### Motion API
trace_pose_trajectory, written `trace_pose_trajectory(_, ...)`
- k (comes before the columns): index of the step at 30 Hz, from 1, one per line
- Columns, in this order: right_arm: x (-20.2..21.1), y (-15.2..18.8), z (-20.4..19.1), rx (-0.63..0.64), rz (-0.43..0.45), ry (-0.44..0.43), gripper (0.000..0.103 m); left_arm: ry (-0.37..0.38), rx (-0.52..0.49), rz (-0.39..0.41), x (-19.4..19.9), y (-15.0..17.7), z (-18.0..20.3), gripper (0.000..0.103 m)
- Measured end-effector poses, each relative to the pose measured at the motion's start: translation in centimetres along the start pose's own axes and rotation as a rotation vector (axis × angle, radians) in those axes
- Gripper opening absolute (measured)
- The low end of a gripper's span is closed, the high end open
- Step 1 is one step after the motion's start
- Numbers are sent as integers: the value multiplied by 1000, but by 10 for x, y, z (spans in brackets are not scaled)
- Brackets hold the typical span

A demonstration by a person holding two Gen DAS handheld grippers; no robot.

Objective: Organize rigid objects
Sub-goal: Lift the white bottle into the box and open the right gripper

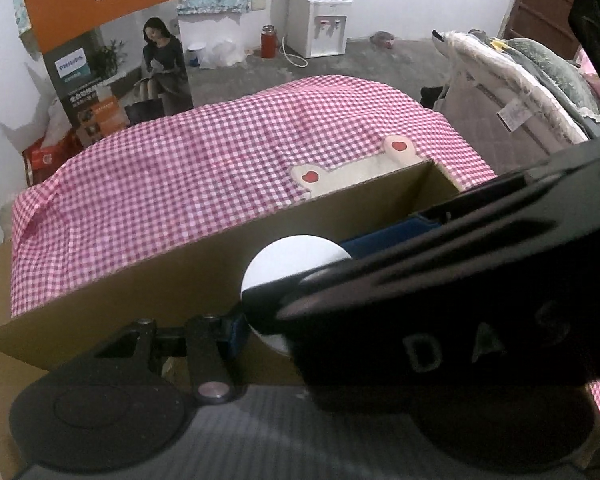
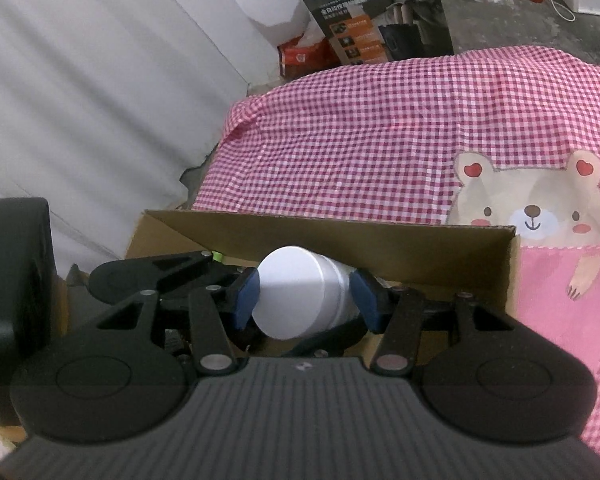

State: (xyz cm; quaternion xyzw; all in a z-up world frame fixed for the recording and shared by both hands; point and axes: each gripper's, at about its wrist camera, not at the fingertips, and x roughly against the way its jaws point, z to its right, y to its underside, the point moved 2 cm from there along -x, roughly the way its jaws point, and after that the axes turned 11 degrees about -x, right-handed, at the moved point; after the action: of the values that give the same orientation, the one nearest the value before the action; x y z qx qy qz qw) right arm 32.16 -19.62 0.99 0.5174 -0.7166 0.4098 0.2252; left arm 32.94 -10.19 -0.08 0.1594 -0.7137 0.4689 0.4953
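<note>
A white round jar [image 2: 296, 294] lies on its side between the blue pads [image 2: 246, 296] of my right gripper [image 2: 304, 298], which is shut on it just above the open cardboard box [image 2: 380, 252]. In the left wrist view the same jar [image 1: 296, 260] shows over the box [image 1: 180, 280], with the right gripper's black body [image 1: 440, 300] crossing in front. Of my left gripper only the left blue fingertip [image 1: 236, 330] shows; its right finger is hidden, so its state is unclear.
The box sits on a table under a pink checked cloth [image 2: 380, 128] with a bear print [image 2: 532, 208]. A Philips carton [image 1: 100, 60], a water dispenser [image 1: 324, 24] and a red flask [image 1: 269, 42] stand on the floor beyond. Folded bedding [image 1: 520, 80] lies at right.
</note>
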Motion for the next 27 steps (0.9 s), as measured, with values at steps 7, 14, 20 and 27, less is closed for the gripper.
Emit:
trace_pose_trajectory(7, 11, -1, -3, 19, 36, -1, 66, -9, -24, 24, 11, -5, 9, 74)
trace_pose_trajectory(14, 55, 4, -14, 49, 160, -4, 82, -33, -24, 72, 47, 0, 15, 82)
trace_pose_trajectory(20, 124, 36, -29, 109, 319, -9, 94, -68, -14, 161, 105, 17, 22, 86)
trace_pose_trajectory(27, 194, 107, -43, 236, 505, 75, 102, -90, -9, 303, 177, 60, 38, 95)
